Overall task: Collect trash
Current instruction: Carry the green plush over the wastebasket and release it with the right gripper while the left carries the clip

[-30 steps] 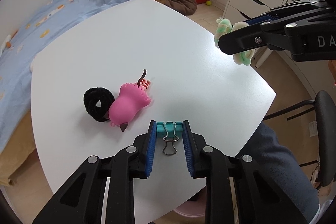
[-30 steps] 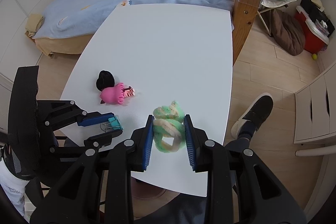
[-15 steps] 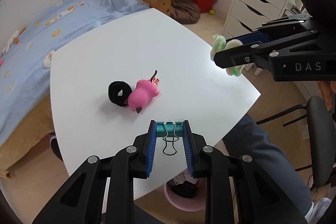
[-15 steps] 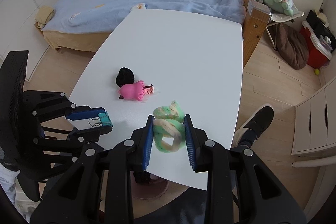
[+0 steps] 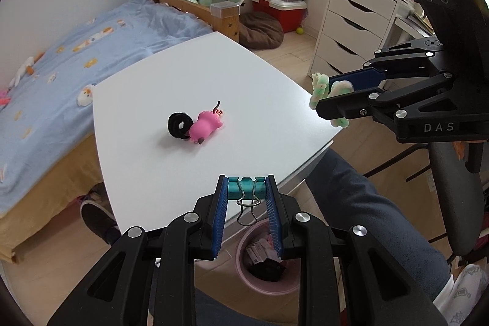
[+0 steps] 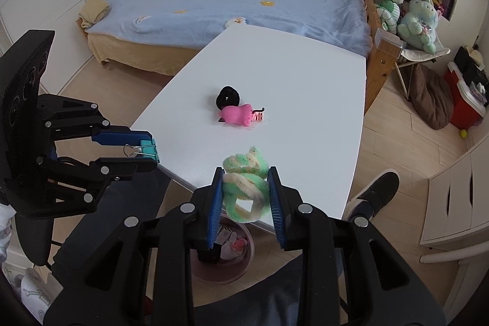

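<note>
The left gripper (image 5: 247,194) is clenched on a teal metal binder clip (image 5: 246,184) with bent wire handles; its ribbed blue pads press the clip's two ends, above the near edge of the smooth white table (image 5: 171,173). The right gripper (image 6: 246,192) is clenched on a fuzzy green-and-cream chenille coil (image 6: 244,184), soft and looped, held above the table's near edge.

On the table, well apart from both grippers, lie a glossy pink rubber pig-shaped toy (image 5: 206,126) and, touching its far left side, a matt black fabric hair ring (image 5: 179,125).

On the floor below the near table edge stands a round pink plastic waste bin (image 5: 269,286). It is partly hidden by the gripper fingers. It holds crumpled paper wrappers and a dark, soft item that cannot be identified.

A person's legs in dark trousers (image 5: 366,203) flank the bin.
</note>
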`<state>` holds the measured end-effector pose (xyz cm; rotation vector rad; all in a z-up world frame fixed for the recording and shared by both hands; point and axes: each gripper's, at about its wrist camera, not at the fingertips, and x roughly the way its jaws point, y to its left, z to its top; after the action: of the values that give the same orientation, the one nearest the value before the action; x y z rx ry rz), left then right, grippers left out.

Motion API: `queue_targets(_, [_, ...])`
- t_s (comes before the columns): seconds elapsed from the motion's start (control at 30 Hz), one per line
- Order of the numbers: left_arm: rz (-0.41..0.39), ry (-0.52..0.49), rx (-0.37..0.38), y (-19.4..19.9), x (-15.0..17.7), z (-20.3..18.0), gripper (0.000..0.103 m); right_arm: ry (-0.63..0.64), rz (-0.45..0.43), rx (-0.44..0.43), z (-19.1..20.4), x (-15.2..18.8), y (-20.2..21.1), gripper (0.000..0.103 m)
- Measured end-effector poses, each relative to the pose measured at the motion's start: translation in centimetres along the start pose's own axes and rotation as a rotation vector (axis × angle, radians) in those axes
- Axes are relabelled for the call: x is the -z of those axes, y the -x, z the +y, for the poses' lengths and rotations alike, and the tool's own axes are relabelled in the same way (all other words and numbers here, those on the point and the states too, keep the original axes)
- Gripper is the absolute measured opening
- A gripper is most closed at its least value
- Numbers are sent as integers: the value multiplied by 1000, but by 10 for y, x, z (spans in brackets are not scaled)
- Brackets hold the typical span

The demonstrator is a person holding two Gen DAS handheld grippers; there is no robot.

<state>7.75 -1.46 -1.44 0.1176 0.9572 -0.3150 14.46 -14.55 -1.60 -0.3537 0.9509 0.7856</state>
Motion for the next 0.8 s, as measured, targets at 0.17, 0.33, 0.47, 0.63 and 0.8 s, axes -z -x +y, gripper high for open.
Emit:
queue_targets(0.17, [-13,-11,5,10,16,-11,24,7,-27,-12,12,24,14,28])
queue_targets(0.33, [-27,-18,14,17,29,-21,25,11,-28,-27,24,48,17,28])
queue_targets(0.47, [-39,-11,20,20,41,-27,25,17,-20,-44,35,64,14,28])
queue_targets(0.63, [-43,4,32,22,56,-33,25,21,-6,-78,49,79,7,28])
queue_targets(0.8, [-44,27,39,24,68,-31,25,20,6,-108,56,87,2,28])
